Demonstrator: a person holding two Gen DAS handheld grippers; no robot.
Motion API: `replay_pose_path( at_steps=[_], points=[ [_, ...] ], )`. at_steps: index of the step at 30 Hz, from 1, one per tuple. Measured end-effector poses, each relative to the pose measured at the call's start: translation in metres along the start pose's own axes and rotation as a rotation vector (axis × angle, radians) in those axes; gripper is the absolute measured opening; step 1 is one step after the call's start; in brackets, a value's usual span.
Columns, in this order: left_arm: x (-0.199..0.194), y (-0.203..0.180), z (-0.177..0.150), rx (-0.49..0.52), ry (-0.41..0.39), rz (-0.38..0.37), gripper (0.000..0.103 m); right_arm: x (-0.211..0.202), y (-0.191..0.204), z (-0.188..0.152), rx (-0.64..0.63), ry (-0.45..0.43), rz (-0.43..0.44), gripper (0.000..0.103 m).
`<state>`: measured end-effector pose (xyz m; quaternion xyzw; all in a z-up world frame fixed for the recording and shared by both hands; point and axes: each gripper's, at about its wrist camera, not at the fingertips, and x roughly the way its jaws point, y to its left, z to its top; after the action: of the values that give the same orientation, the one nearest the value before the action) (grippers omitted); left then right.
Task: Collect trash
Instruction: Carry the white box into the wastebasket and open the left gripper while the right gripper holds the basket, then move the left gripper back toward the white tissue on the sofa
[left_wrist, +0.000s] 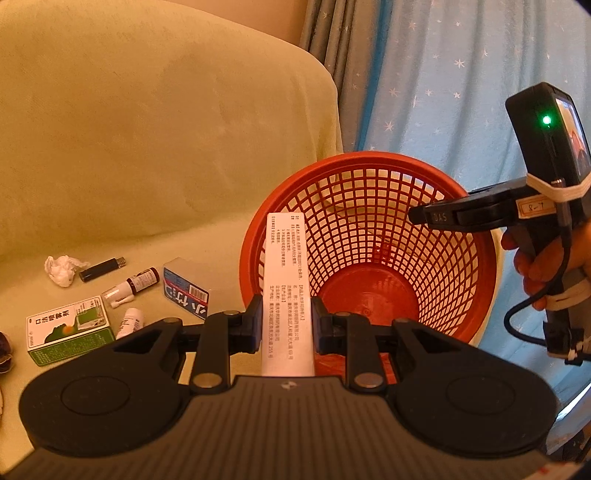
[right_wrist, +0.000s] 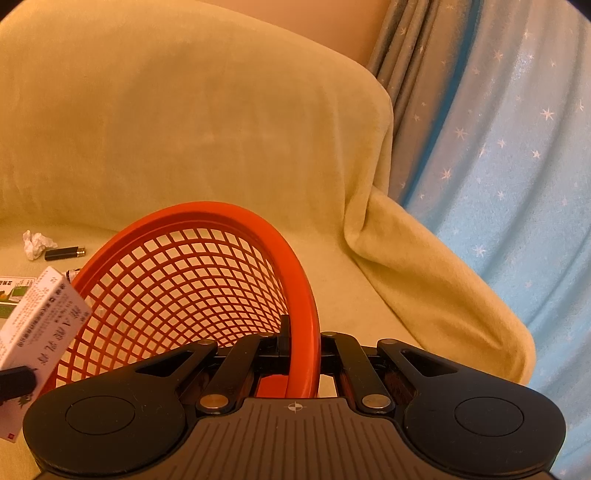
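My left gripper (left_wrist: 286, 325) is shut on a long white printed box (left_wrist: 286, 280), held over the near left rim of the red mesh basket (left_wrist: 369, 162). In the right wrist view the same white box (right_wrist: 40, 325) shows at the left edge. My right gripper (right_wrist: 301, 339) is shut on the red basket's rim (right_wrist: 303, 310), holding the basket tilted on the couch. In the left wrist view the right gripper (left_wrist: 417, 216) reaches over the basket's right rim, with a hand on its handle. The basket's bottom looks bare.
On the yellow couch seat (left_wrist: 207, 236) lie a crumpled tissue (left_wrist: 61, 269), a black lighter (left_wrist: 101, 269), a small brown bottle (left_wrist: 142, 280), a white bottle (left_wrist: 129, 323), a green-white box (left_wrist: 70, 328) and a blue box (left_wrist: 186, 291). Blue starred curtains (left_wrist: 443, 74) hang behind.
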<state>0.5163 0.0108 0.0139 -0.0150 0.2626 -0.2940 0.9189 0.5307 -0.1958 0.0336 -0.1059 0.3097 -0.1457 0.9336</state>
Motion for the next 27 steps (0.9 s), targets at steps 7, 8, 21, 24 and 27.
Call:
replay_pose_path(
  at_steps=[7,8,21,24,27],
  points=[
    [0.016,-0.01,0.01,-0.001,0.016,-0.028,0.021,0.0,-0.001,0.0,0.0,0.0,0.001,0.0],
    [0.019,-0.01,0.011,-0.002,0.022,-0.025,0.021,0.0,-0.001,0.0,-0.001,0.0,0.001,0.0],
    [0.013,0.007,0.007,-0.054,0.016,0.003,0.022,0.003,-0.002,0.001,0.02,0.014,-0.004,0.0],
    [0.007,0.016,0.004,-0.064,0.014,0.028,0.022,0.005,-0.008,0.001,0.05,0.023,0.004,0.0],
    [-0.003,0.029,-0.001,-0.063,0.016,0.08,0.023,0.007,-0.016,0.004,0.075,0.038,0.024,0.0]
  ],
)
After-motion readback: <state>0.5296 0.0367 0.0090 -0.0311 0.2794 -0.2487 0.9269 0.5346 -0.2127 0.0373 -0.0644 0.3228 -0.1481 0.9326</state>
